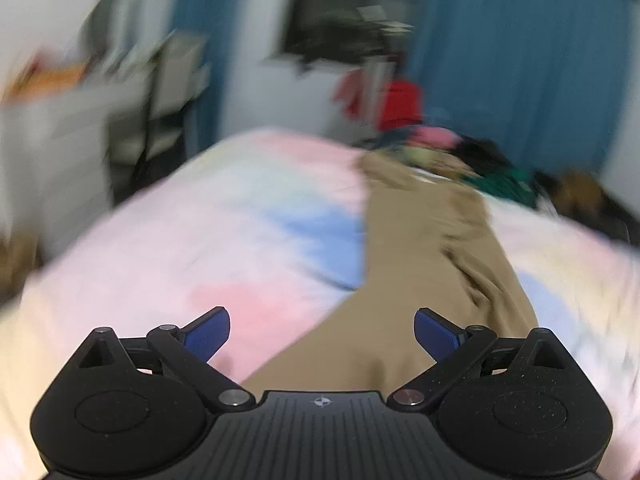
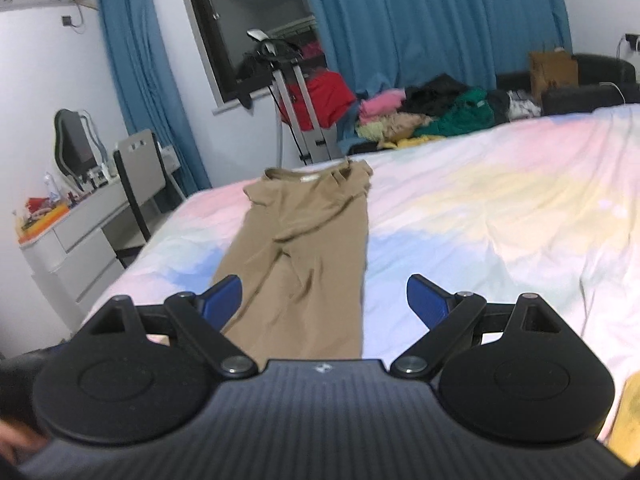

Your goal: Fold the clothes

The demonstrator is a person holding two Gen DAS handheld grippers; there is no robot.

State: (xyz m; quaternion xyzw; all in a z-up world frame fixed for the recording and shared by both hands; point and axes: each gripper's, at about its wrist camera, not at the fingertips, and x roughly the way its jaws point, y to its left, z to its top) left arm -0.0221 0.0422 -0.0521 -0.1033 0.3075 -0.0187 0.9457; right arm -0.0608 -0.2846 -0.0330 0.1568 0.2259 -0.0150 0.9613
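Note:
Tan trousers point(image 2: 304, 248) lie stretched lengthwise on the pastel bedsheet point(image 2: 500, 208), waistband at the far end, legs together running toward me. They also show in the blurred left wrist view point(image 1: 420, 280). My right gripper point(image 2: 324, 300) is open and empty, hovering over the near leg end. My left gripper point(image 1: 322, 334) is open and empty, above the near part of the trousers and the sheet point(image 1: 200, 240).
A pile of mixed clothes point(image 2: 432, 112) lies at the far edge of the bed. A white desk point(image 2: 72, 232) with a chair point(image 2: 140, 184) stands left of the bed. Blue curtains point(image 2: 440, 20) and a dark window are behind. A yellow item point(image 2: 632, 420) lies at lower right.

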